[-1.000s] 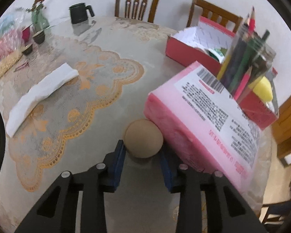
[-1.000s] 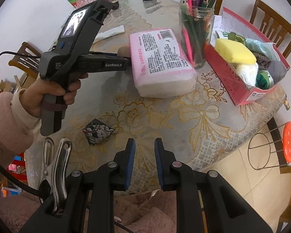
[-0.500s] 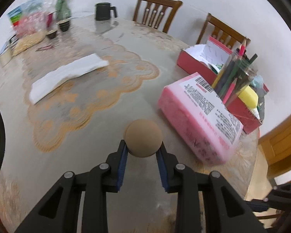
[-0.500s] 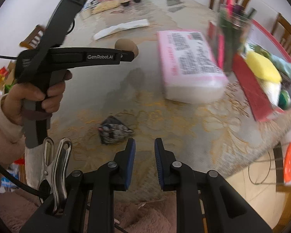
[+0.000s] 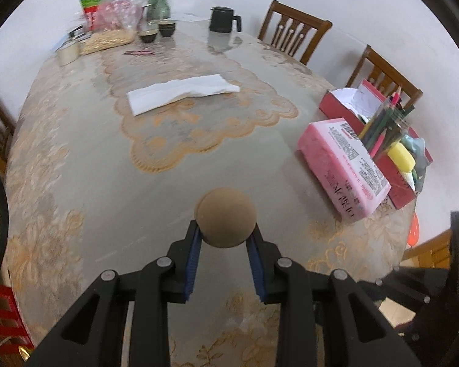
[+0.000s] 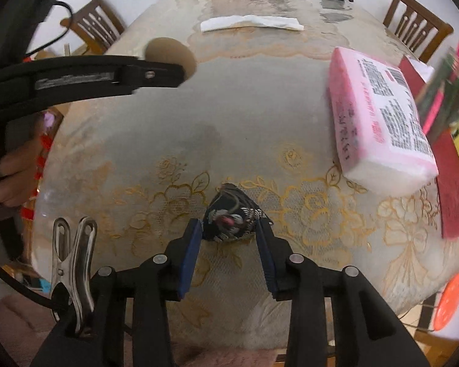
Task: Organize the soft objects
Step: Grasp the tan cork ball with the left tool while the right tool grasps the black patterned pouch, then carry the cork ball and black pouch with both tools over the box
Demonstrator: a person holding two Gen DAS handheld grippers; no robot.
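The left gripper (image 5: 225, 235) is pinching a tan foam ball (image 5: 226, 217) between its blue pads and holding it up above the table (image 5: 76, 159), clear of the cloth. The right gripper (image 6: 228, 233) is sitting with its fingers spread either side of a dark patterned pouch (image 6: 231, 222) lying near the table's front edge; whether the pads are touching it, I cannot tell. A pink tissue pack (image 6: 379, 119) is lying off to the right.

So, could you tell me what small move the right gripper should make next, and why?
Probably close the right gripper: its fingers already sit on either side of the dark patterned pouch on the table, apparently not yet squeezing it, while the left gripper already holds the tan ball.
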